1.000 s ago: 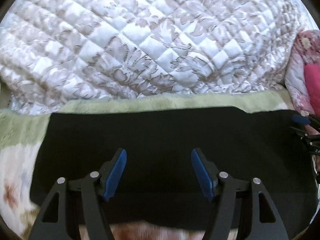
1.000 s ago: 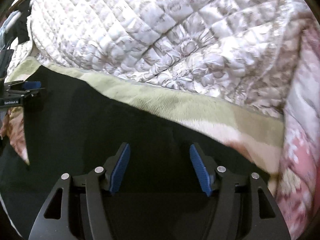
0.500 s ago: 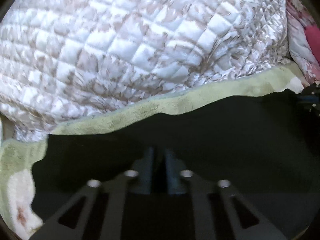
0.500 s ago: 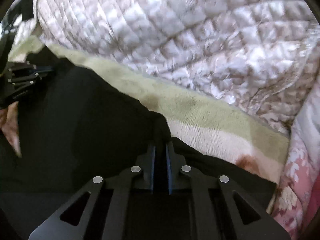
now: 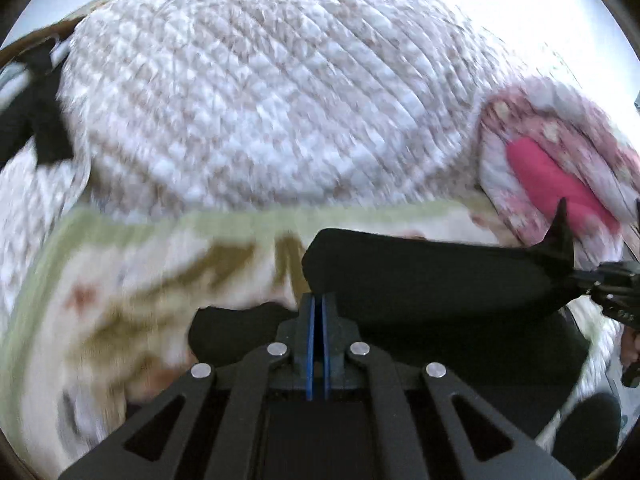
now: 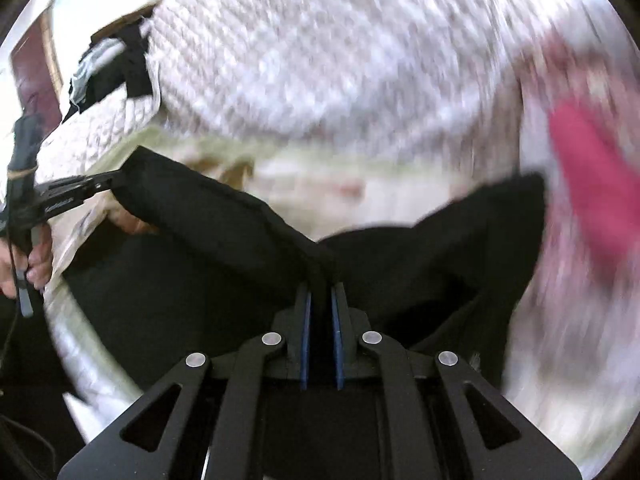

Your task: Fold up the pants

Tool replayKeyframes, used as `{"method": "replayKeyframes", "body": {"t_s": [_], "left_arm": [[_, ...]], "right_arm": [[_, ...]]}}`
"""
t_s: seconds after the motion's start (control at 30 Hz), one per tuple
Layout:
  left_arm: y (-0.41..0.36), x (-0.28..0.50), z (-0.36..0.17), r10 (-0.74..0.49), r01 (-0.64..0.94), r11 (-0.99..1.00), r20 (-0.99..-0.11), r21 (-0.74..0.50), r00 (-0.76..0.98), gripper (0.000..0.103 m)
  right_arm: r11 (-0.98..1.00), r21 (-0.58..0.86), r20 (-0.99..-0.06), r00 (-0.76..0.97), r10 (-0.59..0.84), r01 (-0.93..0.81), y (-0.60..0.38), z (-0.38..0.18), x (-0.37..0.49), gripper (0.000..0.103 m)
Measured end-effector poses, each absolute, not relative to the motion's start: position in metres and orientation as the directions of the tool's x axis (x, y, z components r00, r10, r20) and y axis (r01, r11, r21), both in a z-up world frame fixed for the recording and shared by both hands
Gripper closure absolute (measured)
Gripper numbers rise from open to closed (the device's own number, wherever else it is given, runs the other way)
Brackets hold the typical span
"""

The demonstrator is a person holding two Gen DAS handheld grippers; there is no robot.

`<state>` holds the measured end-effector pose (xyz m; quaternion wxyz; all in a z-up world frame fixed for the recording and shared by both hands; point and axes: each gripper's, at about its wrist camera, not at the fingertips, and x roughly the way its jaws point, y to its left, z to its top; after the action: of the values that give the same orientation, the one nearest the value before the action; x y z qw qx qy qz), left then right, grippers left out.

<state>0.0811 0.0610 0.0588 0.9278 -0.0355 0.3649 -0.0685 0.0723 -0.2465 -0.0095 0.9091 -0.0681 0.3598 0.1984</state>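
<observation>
The black pants (image 5: 432, 280) are pinched at one edge by the left gripper (image 5: 319, 312) and by the right gripper (image 6: 320, 300), both closed on the cloth, so that the edge is held up between them, probably to be carried over for a fold. Below them the rest of the pants is lying on the flowered blanket (image 5: 120, 280). Farther away a white quilt (image 5: 260, 100) and a pink quilt (image 5: 560, 168) are heaped, which could be in the way of the fold.

A white quilt (image 5: 272, 112) lies behind a green-edged blanket (image 5: 132, 272).
</observation>
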Motion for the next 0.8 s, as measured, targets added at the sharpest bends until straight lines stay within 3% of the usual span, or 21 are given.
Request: {"method": "replayKeyframes", "body": {"t_s": [0.07,0.17,0.3,0.4,0.47,0.53,0.67,0.8], "left_arm": [[0.060,0.057,0.037,-0.169,0.106,0.985,-0.713,-0.133,0.681,0.098],[0.050,0.025,0.005,-0.160,0.091,0.987,-0.780,-0.131,0.605,0.098],[0.058,-0.006,-0.004,-0.175,0.049,0.983,-0.815,-0.177,0.552,0.098],[0.074,-0.015,0.005,-0.163,0.001,0.980,-0.806,-0.198,0.569,0.098],[0.080,-0.011,0.017,-0.152,-0.016,0.980,-0.791,-0.200,0.593,0.088],[0.079,0.001,0.025,-0.158,-0.012,0.978,-0.778,-0.209,0.608,0.058],[0.049,0.037,0.029,-0.186,0.056,0.980,-0.778,-0.191,0.600,0.051],[0.013,0.074,0.003,-0.114,0.101,0.992,-0.829,-0.070,0.547,0.052]], "right_arm": [[0.935,0.098,-0.749,0.593,0.295,-0.341,-0.253,-0.046,0.056,0.093],[0.953,0.165,-0.790,0.545,0.282,-0.253,-0.260,-0.074,0.041,0.082],[0.955,0.208,-0.750,0.592,0.295,-0.213,-0.264,-0.062,0.016,0.061],[0.950,0.239,-0.706,0.635,0.312,-0.202,-0.269,-0.048,0.007,0.051],[0.951,0.253,-0.678,0.670,0.304,-0.176,-0.274,-0.041,0.002,0.050],[0.951,0.279,-0.661,0.691,0.293,-0.136,-0.281,-0.040,0.000,0.050],[0.944,0.327,-0.658,0.704,0.268,-0.054,-0.297,-0.043,0.002,0.050],[0.938,0.348,-0.658,0.712,0.245,-0.002,-0.309,-0.044,0.000,0.050]]}}
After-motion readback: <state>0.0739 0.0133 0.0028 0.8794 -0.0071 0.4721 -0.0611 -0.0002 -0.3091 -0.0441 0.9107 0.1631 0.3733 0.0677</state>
